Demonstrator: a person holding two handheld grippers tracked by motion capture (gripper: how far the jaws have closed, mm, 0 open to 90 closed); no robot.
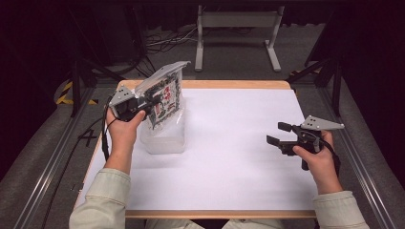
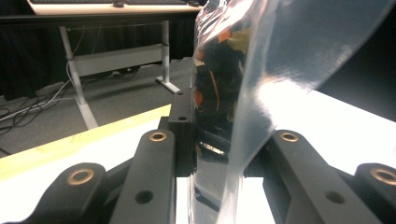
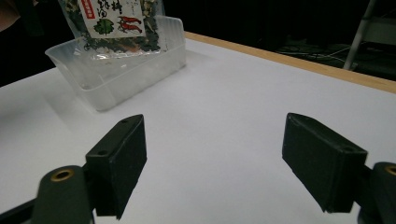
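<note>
A clear plastic pouch (image 1: pixel 165 93) with a printed label and dark dried contents stands upright in a clear plastic tub (image 1: pixel 165 138) at the table's left. My left gripper (image 1: pixel 148 104) is shut on the pouch's side edge; in the left gripper view the pouch (image 2: pixel 224 93) is pinched between the black jaws. In the right gripper view the pouch (image 3: pixel 114 23) rises out of the tub (image 3: pixel 116 70) at the far left. My right gripper (image 1: pixel 279 133) hovers over the table's right side, open, with nothing between its fingers (image 3: pixel 116 163).
The white tabletop (image 1: pixel 229 157) has a wooden edge (image 1: pixel 229 84) at the back. Beyond it stand a white desk frame (image 1: pixel 236 33) and floor cables. Metal rails run along both sides of the table.
</note>
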